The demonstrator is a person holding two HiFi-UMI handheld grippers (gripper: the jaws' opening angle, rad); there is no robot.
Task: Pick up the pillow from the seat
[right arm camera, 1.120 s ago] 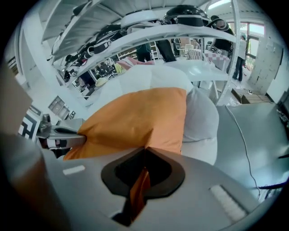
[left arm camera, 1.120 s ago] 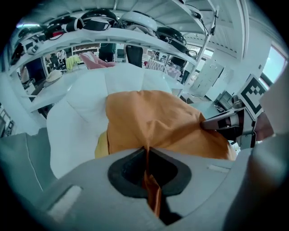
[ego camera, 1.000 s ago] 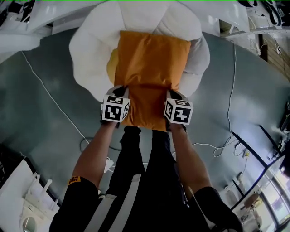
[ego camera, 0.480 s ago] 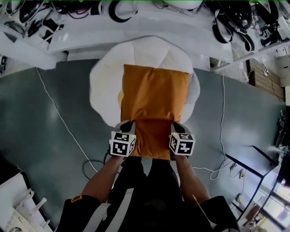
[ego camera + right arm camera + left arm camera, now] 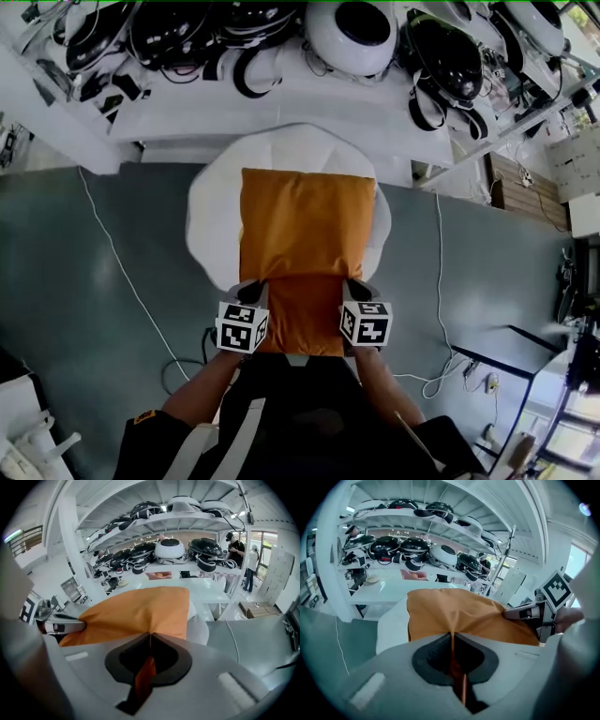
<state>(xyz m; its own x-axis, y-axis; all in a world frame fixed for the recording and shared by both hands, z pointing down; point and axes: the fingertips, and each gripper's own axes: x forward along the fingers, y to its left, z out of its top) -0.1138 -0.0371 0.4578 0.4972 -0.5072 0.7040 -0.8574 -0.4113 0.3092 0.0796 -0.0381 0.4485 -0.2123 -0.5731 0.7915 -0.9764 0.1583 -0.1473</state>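
Observation:
An orange pillow (image 5: pixel 305 244) hangs lifted above the round white seat (image 5: pixel 211 202), held by its two near sides. My left gripper (image 5: pixel 261 286) is shut on the pillow's left edge, and the fabric (image 5: pixel 454 613) runs pinched between its jaws. My right gripper (image 5: pixel 349 286) is shut on the right edge, with orange fabric (image 5: pixel 140 611) caught between its jaws. Each gripper sees the other across the pillow: the right gripper (image 5: pixel 520 613) and the left gripper (image 5: pixel 70 625).
Behind the seat stands a white shelf unit (image 5: pixel 281 89) loaded with black and white helmets (image 5: pixel 352 28). Cables (image 5: pixel 122 272) trail over the grey floor on both sides. A person (image 5: pixel 236 545) stands far off by the shelves.
The pillow has come up off the seat and back toward me with both grippers. The seat looks smaller and farther away, and the helmet shelves have come into view.

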